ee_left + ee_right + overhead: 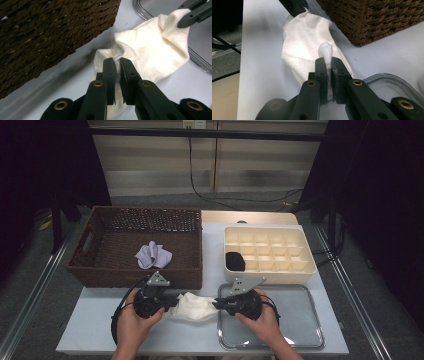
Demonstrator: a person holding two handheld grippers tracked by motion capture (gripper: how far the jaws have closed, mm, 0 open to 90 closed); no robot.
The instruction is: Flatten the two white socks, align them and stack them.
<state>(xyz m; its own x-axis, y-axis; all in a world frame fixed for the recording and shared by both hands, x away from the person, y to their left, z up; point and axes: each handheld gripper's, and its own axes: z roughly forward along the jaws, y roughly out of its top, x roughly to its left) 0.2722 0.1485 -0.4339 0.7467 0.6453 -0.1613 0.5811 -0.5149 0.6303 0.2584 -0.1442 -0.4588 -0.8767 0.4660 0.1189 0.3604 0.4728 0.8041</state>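
The cream sock (192, 307) is held at both ends and is stretched between the two grippers, just in front of the brown basket (90, 265). The left gripper (118, 62) is pinched shut on one end, and a fold of cloth is squeezed between its fingertips (110, 65). The right gripper (329, 61) is pinched shut on the other end, with a little tuft poking up past its fingertips (337, 63). The picking up looks done. It has not yet been put away, perhaps in the divided box (310, 265), where a black sock (235, 261) already sits.
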